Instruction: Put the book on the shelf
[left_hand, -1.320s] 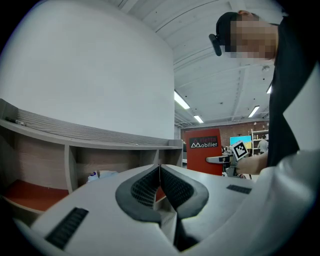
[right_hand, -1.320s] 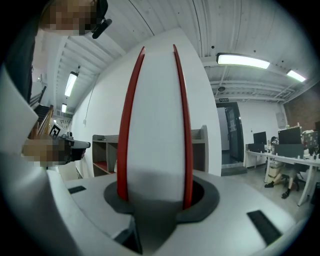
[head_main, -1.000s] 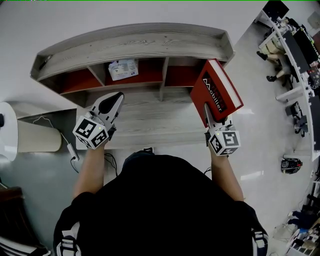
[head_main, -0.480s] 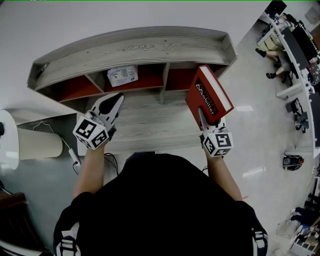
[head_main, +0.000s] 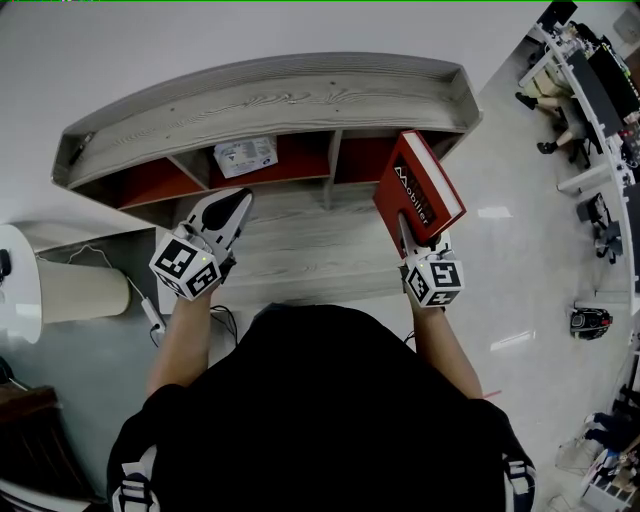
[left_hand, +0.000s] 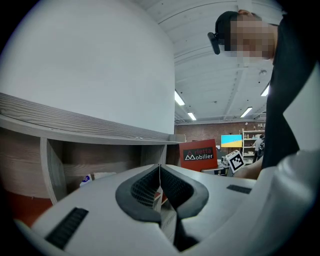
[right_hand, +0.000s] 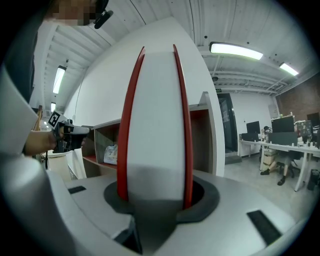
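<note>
A red hardcover book (head_main: 421, 190) with white lettering stands upright in my right gripper (head_main: 408, 228), which is shut on its lower end; its marker cube sits just below. In the right gripper view the book's white page edge (right_hand: 152, 115) fills the space between the jaws. The book hovers in front of the right compartment (head_main: 362, 158) of the grey wooden shelf (head_main: 270, 95) with red insides. My left gripper (head_main: 238, 200) is shut and empty, over the shelf's lower board near the middle compartment. From the left gripper view the book (left_hand: 199, 155) shows to the right.
A white box (head_main: 245, 154) lies in the middle compartment. A cream cylinder (head_main: 80, 290) and a cable (head_main: 150, 312) sit on the floor to the left. Office desks (head_main: 600, 90) line the far right, with open floor between.
The right gripper has lowered the book a little, closer to the shelf's right end. The left gripper has edged slightly forward.
</note>
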